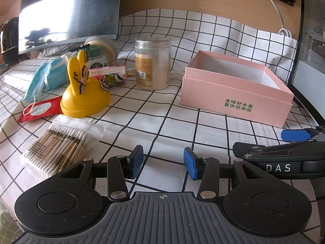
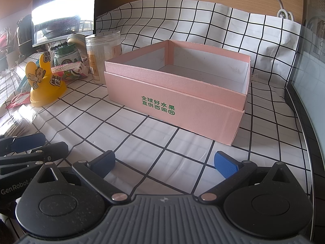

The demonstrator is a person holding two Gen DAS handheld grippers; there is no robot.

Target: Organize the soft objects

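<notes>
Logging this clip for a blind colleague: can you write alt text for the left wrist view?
The left gripper, open and empty, hovers over a grid-patterned tablecloth. An empty pink box sits ahead right; cotton swabs, a yellow rabbit holder and face masks lie left.

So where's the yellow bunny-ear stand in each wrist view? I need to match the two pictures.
Left wrist: yellow bunny-ear stand sits left of centre on the checked cloth, behind the cotton swab pack.
Right wrist: the same stand is at the far left, mid-height, smaller.
Shared landmark: the open pink box with green lettering, to the stand's right in both views.
</notes>
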